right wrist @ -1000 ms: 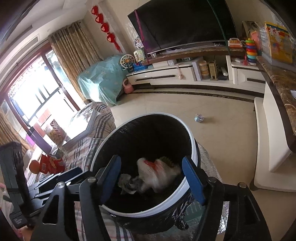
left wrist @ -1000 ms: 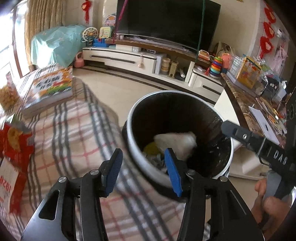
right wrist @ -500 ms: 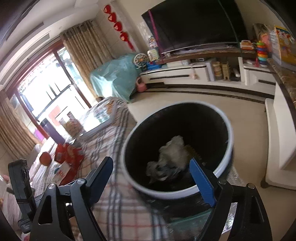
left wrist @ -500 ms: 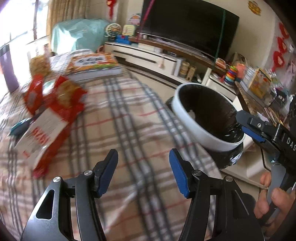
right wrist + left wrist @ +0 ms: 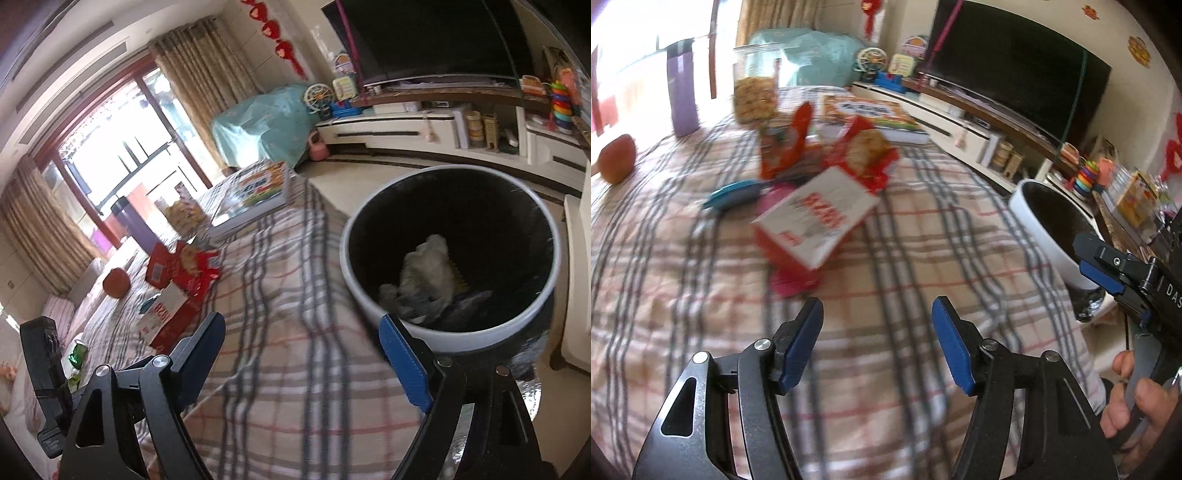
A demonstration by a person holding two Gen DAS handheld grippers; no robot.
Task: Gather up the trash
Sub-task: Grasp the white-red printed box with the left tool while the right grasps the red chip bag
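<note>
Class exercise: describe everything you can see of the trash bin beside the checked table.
The bin is round, with a broad white rim and a black liner whose crinkled plastic shows below the rim. It stands upright on the floor, open-topped, against the edge of the checked tablecloth. Inside lies crumpled white paper on greyish scraps, with something yellow beside it. No gripper touches it.

Legible markings
White letters "DAS" on the black body of the right gripper (image 5: 1104,271); print on the red-and-white box (image 5: 816,221) too blurred to read.
</note>
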